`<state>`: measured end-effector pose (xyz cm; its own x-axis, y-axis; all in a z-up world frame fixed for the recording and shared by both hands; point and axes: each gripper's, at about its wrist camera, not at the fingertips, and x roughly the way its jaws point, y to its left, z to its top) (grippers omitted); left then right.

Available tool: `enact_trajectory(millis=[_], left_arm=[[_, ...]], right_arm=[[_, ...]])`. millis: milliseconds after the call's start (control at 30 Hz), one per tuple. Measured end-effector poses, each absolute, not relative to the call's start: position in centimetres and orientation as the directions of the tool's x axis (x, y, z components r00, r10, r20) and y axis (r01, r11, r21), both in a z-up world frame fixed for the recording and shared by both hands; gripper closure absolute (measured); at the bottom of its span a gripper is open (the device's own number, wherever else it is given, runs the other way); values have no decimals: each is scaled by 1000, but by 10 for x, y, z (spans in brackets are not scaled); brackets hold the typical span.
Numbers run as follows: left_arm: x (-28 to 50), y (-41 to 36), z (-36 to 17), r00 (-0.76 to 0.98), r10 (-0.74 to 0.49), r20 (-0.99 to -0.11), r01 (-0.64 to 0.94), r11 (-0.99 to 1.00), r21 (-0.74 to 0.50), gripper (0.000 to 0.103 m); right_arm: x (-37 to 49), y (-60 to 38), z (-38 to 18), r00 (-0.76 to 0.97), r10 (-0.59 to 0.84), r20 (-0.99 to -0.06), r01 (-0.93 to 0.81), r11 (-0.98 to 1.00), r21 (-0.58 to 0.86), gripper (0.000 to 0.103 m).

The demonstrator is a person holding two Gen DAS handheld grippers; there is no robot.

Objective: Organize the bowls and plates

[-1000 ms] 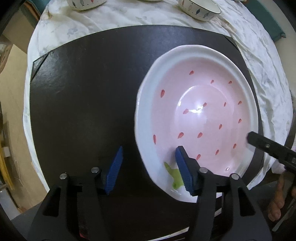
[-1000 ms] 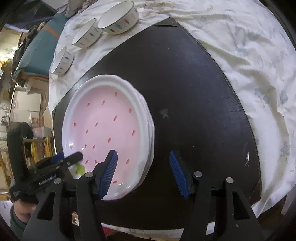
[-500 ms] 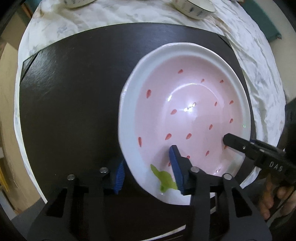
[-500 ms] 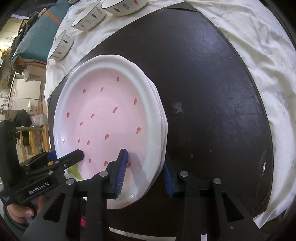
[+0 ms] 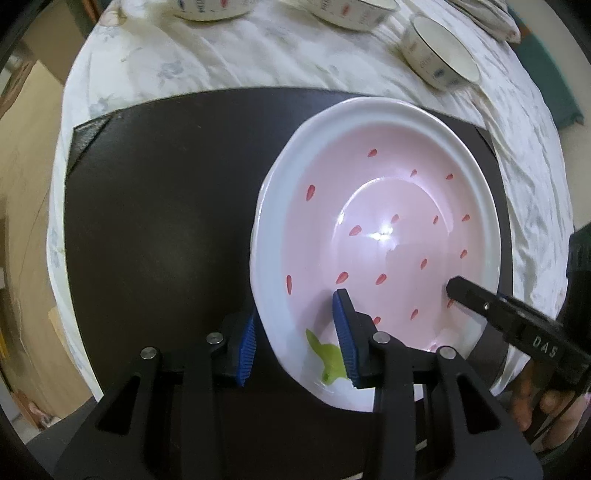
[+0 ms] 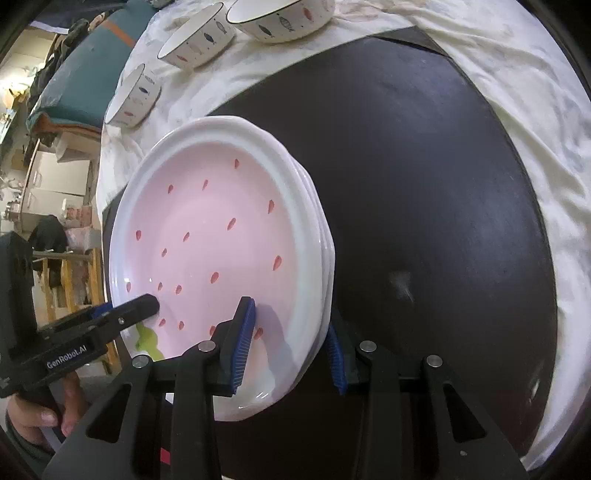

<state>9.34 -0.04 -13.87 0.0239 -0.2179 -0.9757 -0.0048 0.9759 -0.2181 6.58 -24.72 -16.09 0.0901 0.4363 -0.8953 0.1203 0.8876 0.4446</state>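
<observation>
A stack of white plates (image 5: 388, 229), the top one pink inside with red specks and a green mark (image 5: 328, 354), lies over the black mat (image 5: 166, 221). My left gripper (image 5: 295, 332) straddles the stack's near-left rim, one blue pad inside the top plate and one tucked under the rim; its jaws are closing on the rim. In the right wrist view my right gripper (image 6: 290, 343) clamps the near-right rim of the plate stack (image 6: 207, 236) the same way. Each view shows a finger of the other gripper (image 5: 480, 299) (image 6: 125, 314) over the plate.
Three white patterned bowls (image 6: 136, 96) (image 6: 199, 35) (image 6: 284, 18) stand on the white tablecloth (image 5: 258, 62) beyond the mat (image 6: 424, 184). A hand (image 6: 37, 417) holds the left gripper's handle. Furniture and a teal cushion lie past the table's edge.
Both grippers closed onto the plate stack's rim from either side. The stack has since moved with them toward the mat's far edge, nearer the bowls.
</observation>
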Motion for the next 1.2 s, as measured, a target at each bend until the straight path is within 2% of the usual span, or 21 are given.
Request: enact_trajectory(millis=[333, 800, 867, 933, 1033, 1133, 1200], left_arm=[[104, 3, -140, 55, -186, -981, -35, 981, -188, 68], [98, -1, -137, 75, -151, -986, 9, 989, -150, 65], [96, -1, -135, 82, -125, -989, 22, 992, -124, 57], [94, -2, -132, 102, -92, -991, 31, 996, -89, 44], [93, -1, -128, 133, -53, -990, 37, 998, -49, 36], [90, 3, -121, 162, -32, -986, 28, 999, -27, 33], [89, 6, -117, 183, -43, -982, 16, 999, -41, 33]], right_arm=[[79, -235, -162, 120, 442, -889, 107, 884, 454, 64], [78, -224, -153, 116, 365, -924, 124, 917, 378, 62], [77, -226, -149, 121, 366, -922, 127, 916, 381, 62], [75, -227, -145, 133, 361, -923, 120, 919, 376, 62], [72, -228, -140, 150, 346, -926, 116, 924, 364, 62], [69, -231, -135, 161, 335, -928, 114, 928, 355, 61], [66, -234, -131, 177, 338, -924, 117, 925, 360, 55]])
